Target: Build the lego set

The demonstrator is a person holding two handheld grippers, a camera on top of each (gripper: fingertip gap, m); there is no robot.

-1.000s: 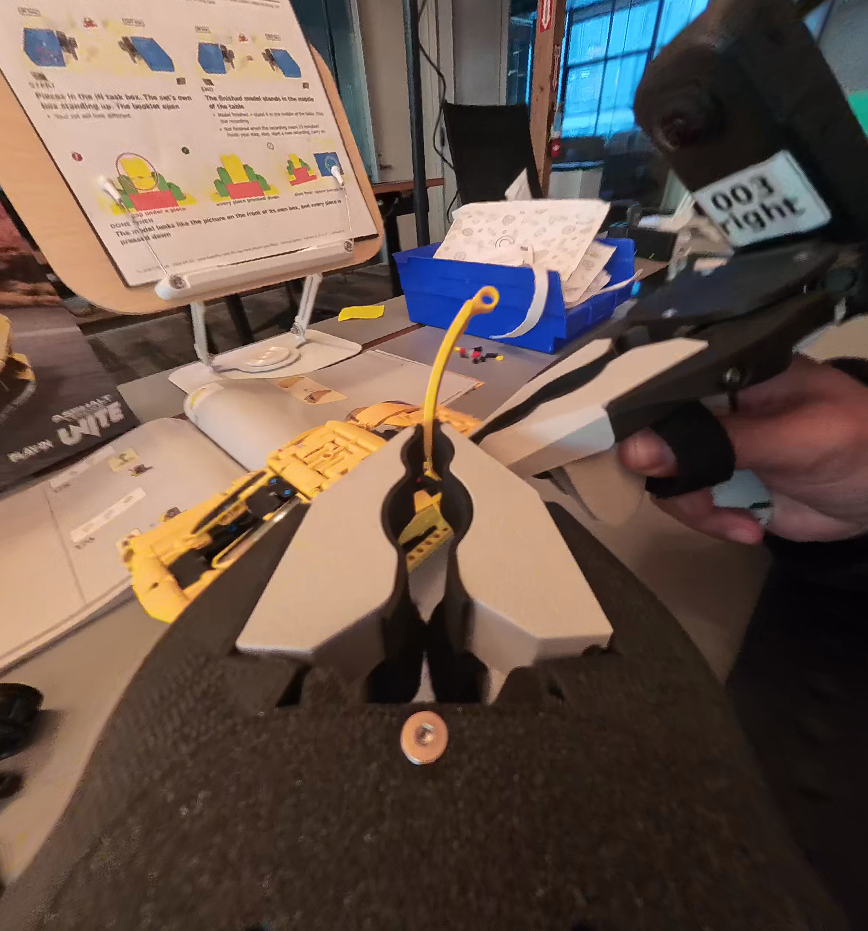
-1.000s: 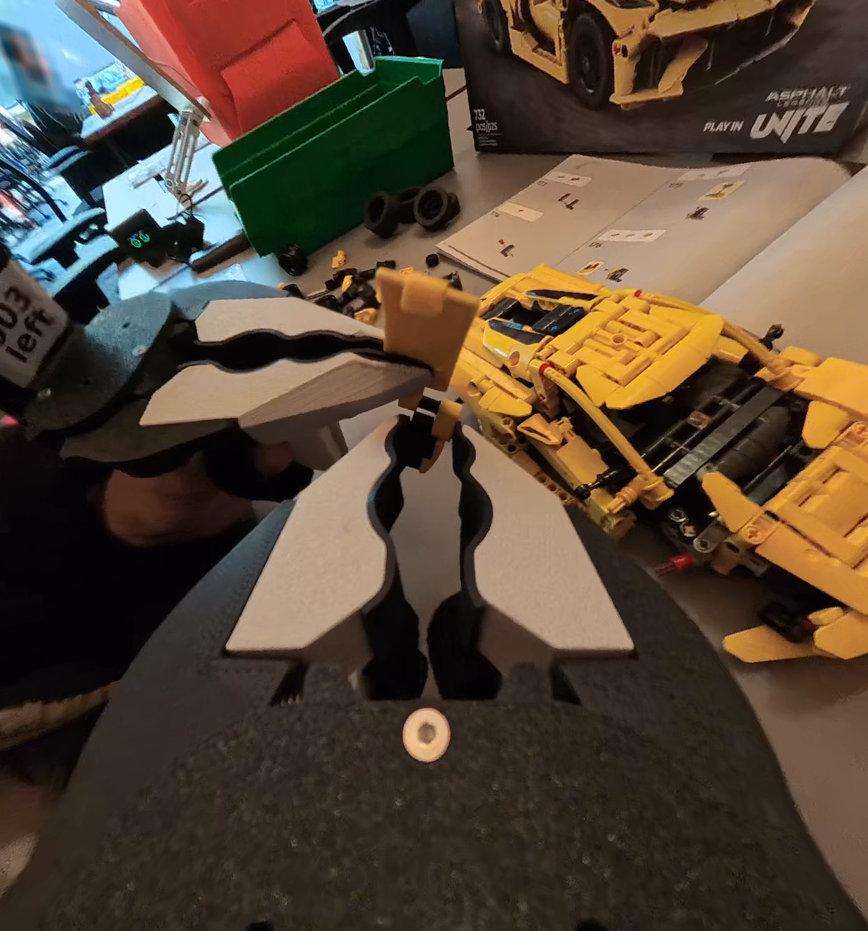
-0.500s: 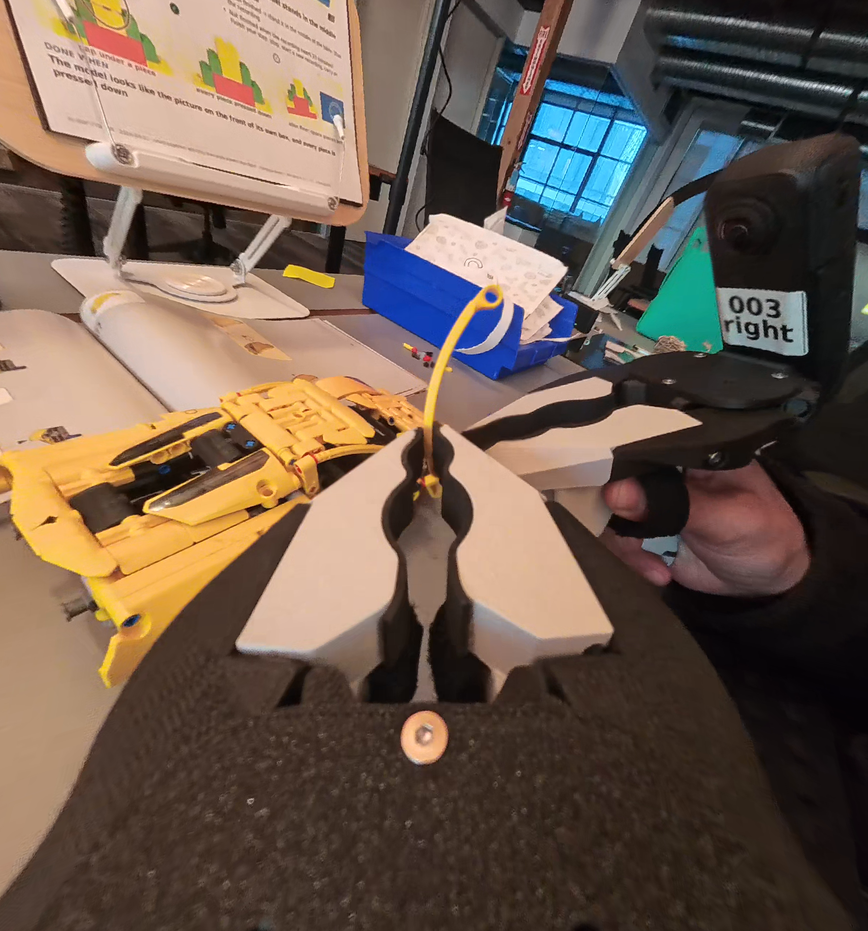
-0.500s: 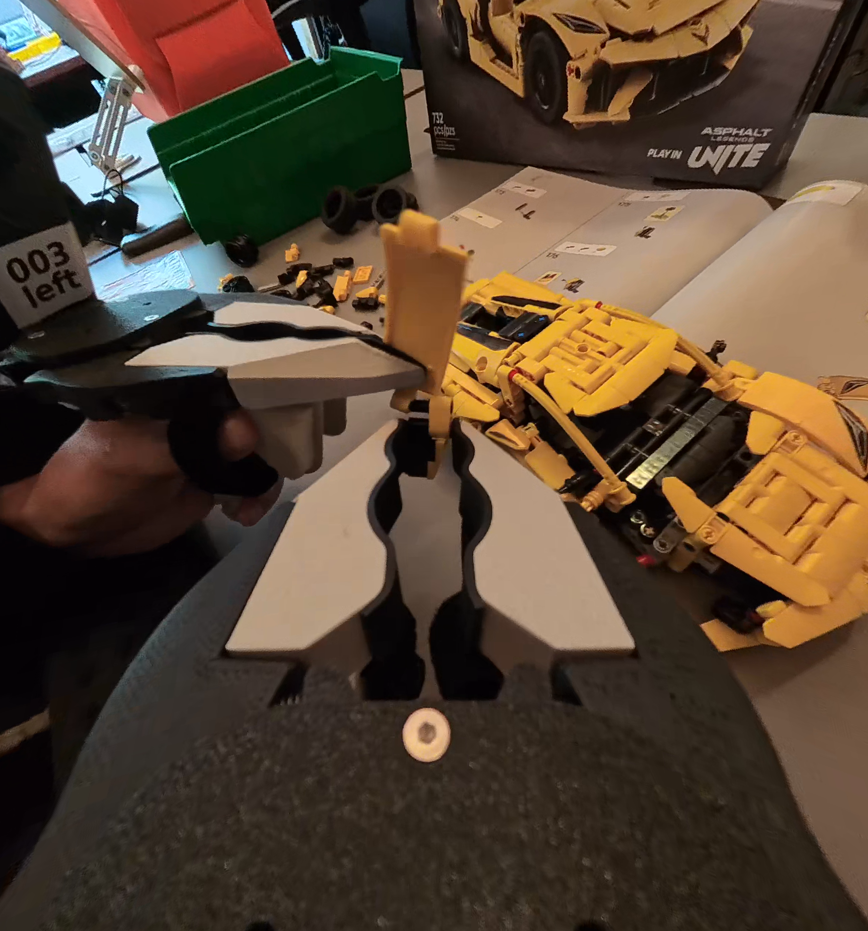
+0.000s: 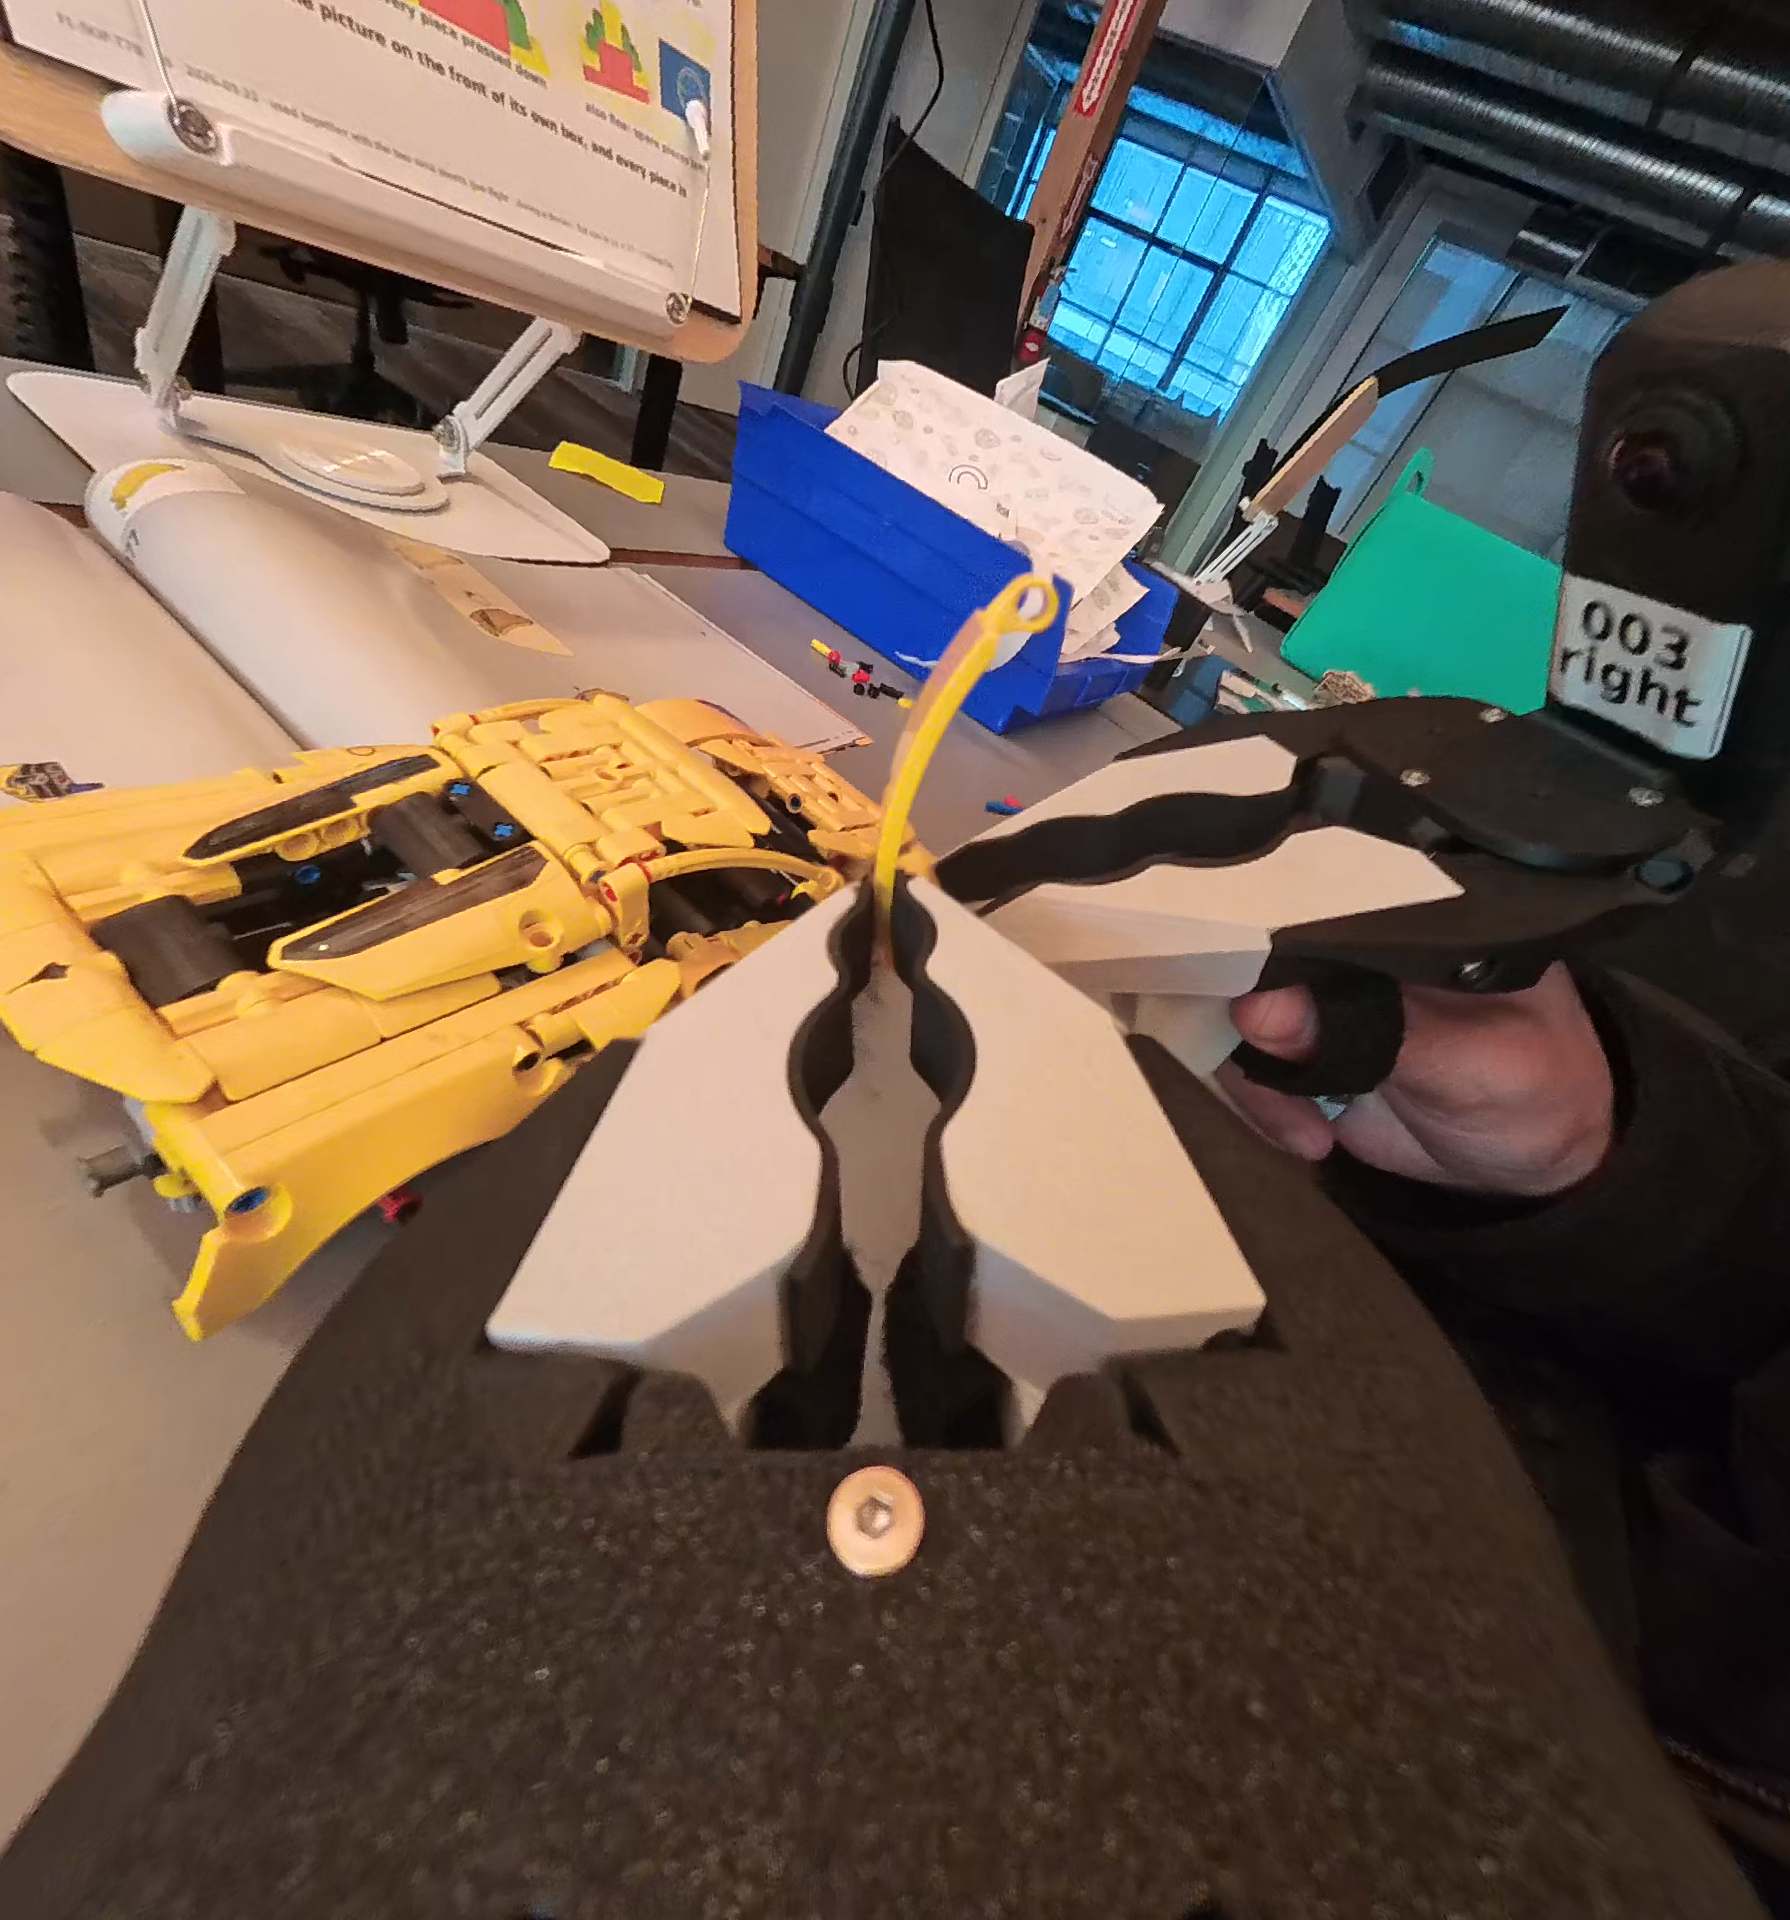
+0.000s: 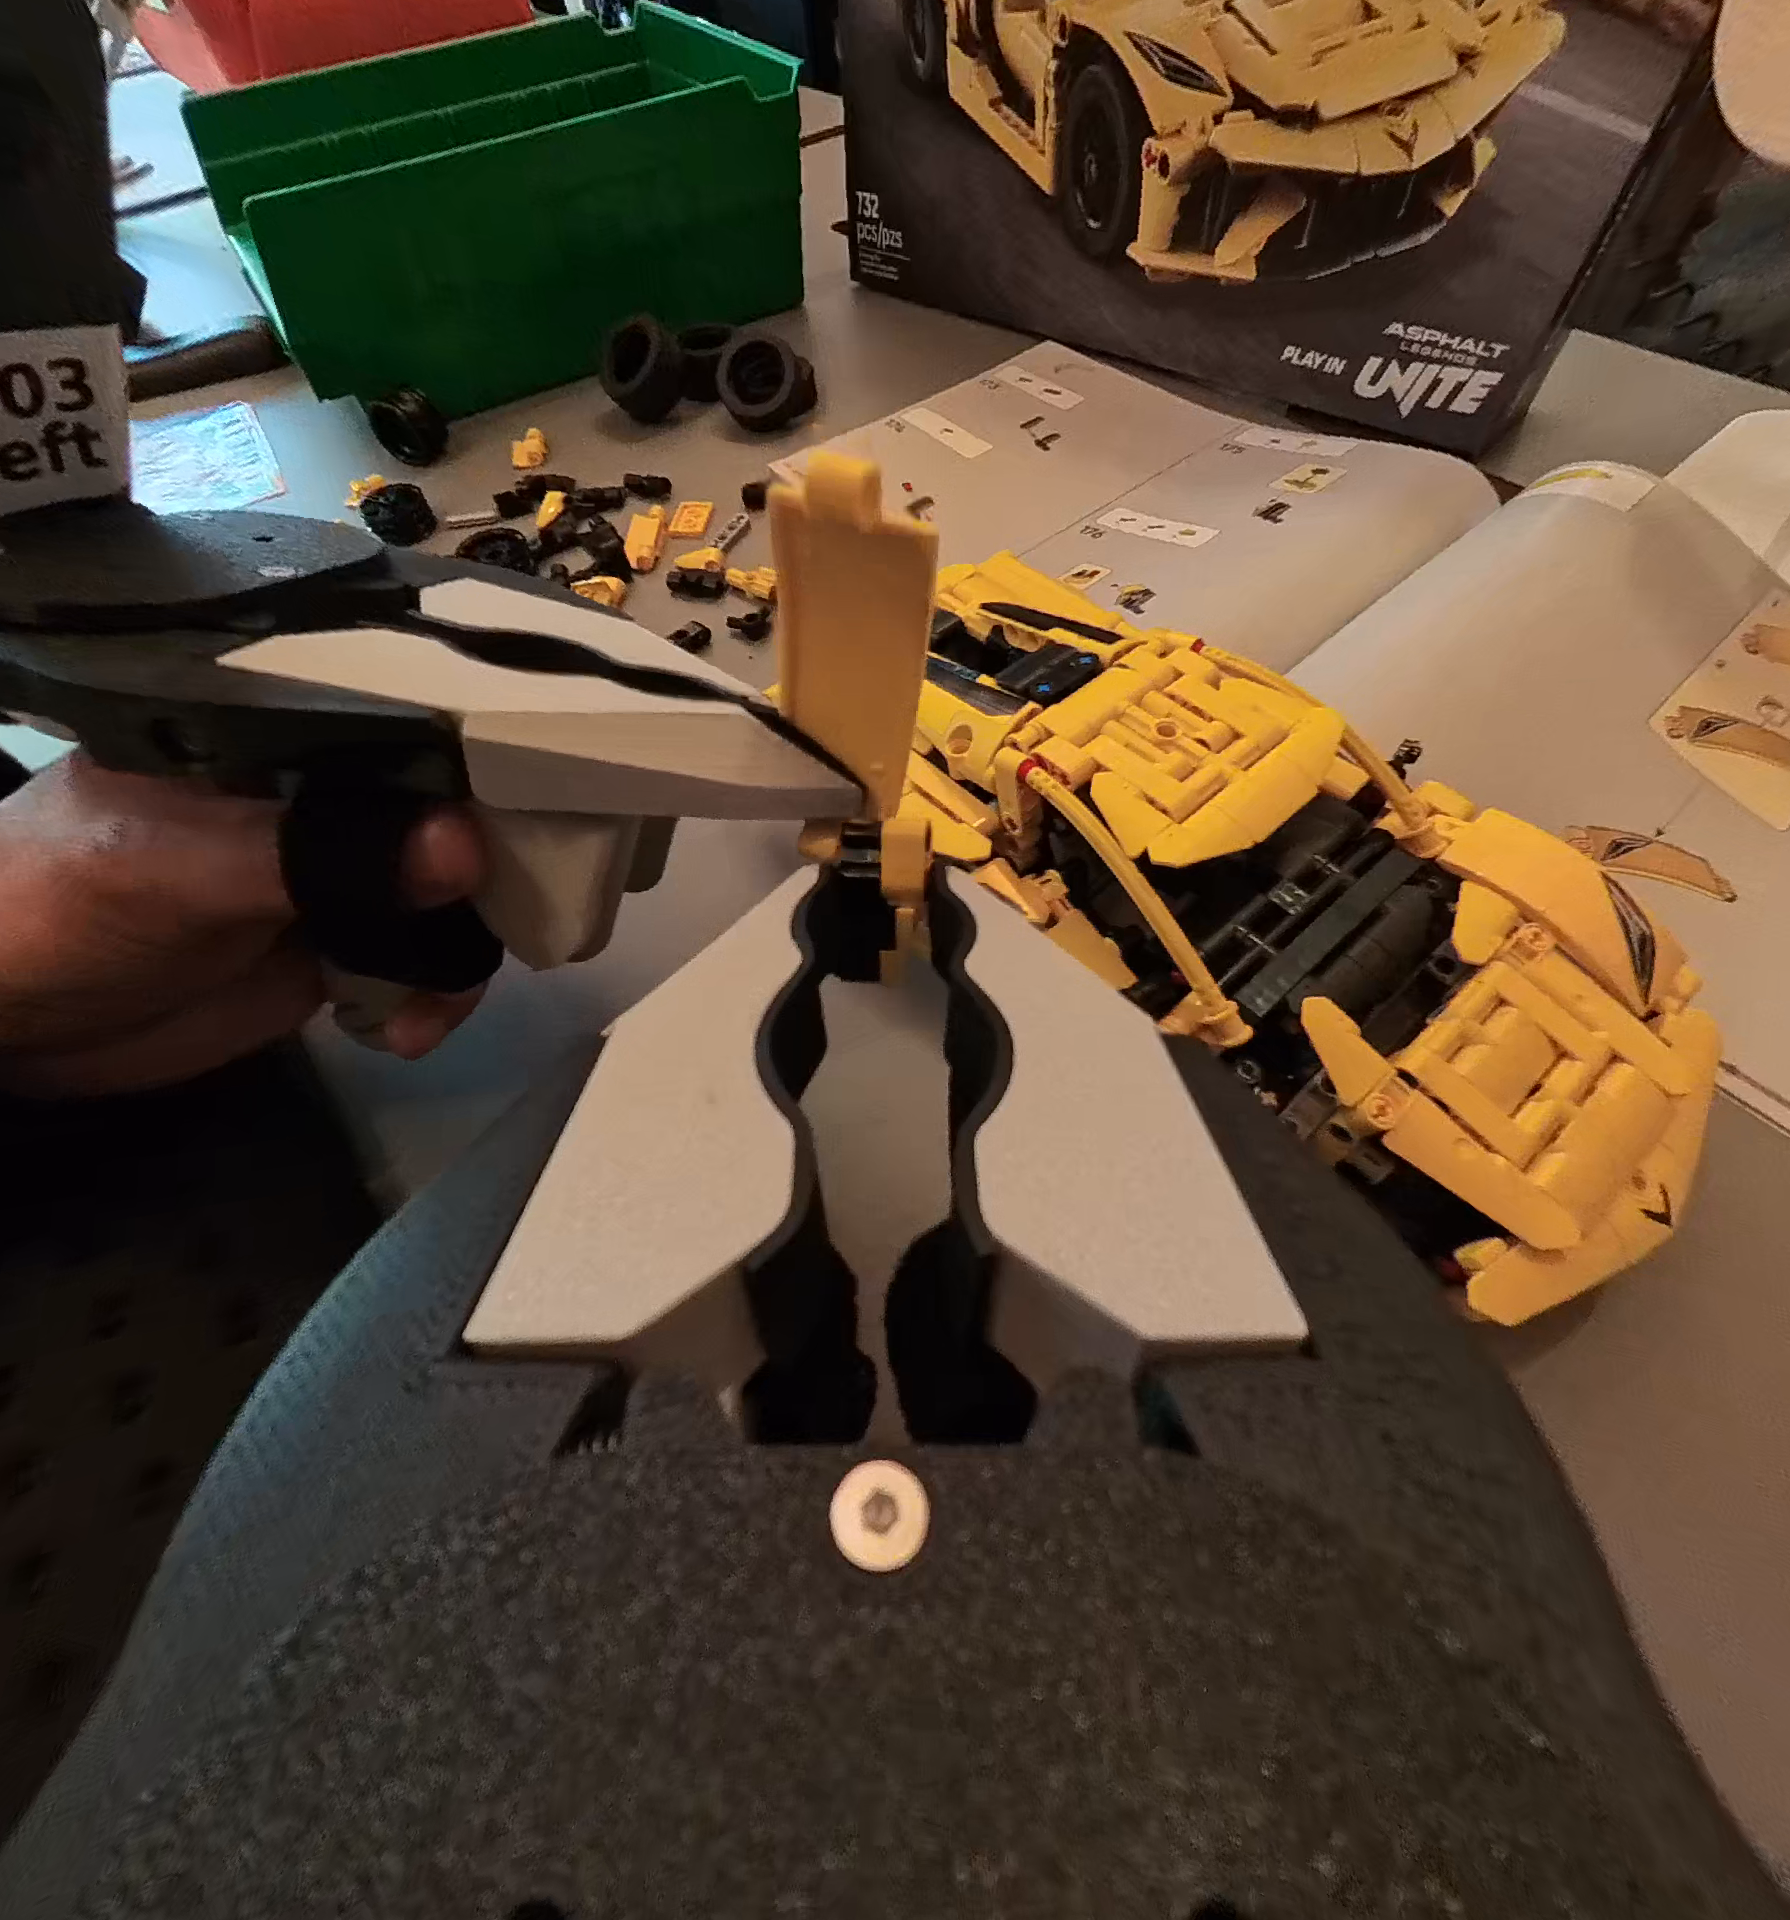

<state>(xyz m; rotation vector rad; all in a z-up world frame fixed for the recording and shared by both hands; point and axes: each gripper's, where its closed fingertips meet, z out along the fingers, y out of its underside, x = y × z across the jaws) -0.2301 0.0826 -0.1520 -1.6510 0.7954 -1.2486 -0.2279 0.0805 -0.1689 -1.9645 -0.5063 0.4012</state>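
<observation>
A: Workshop setting, dim, with windows at the back. Grey counter (image 6: 1649,1299) carries everything: set box (image 6: 1234,208) propped at the far edge, likely so its picture serves as reference, and an open instruction booklet (image 6: 1493,644) spread flat beside the work.

B: Bins?

A: Green bin (image 6: 517,208) behind the loose parts, blue bin (image 5: 870,540) stuffed with paper bags on the other side. Sorting and waste, I judge.

B: Where is the model?

A: Yellow car (image 6: 1338,935) lies on the counter, partly across the booklet, wheels not fitted; black tyres (image 6: 709,369) wait near the green bin. Small loose pieces (image 6: 600,540) are scattered within reach.

B: And the tools?

A: Both raised above the counter, meeting tip to tip just in front of the car. Left tool (image 6: 849,779) is closed down on a tall yellow panel piece (image 6: 855,623), held upright. Right tool (image 6: 880,914) is pinched on a small yellow-and-black connector (image 6: 886,883) at the panel's lower end. In the left wrist view a thin yellow flex rod (image 5: 932,748) rises from the closed left tool.

B: Why in the air?

A: Probably a sub-assembly: one tool steadies, the other presses the joint home before it goes onto the car.
</observation>
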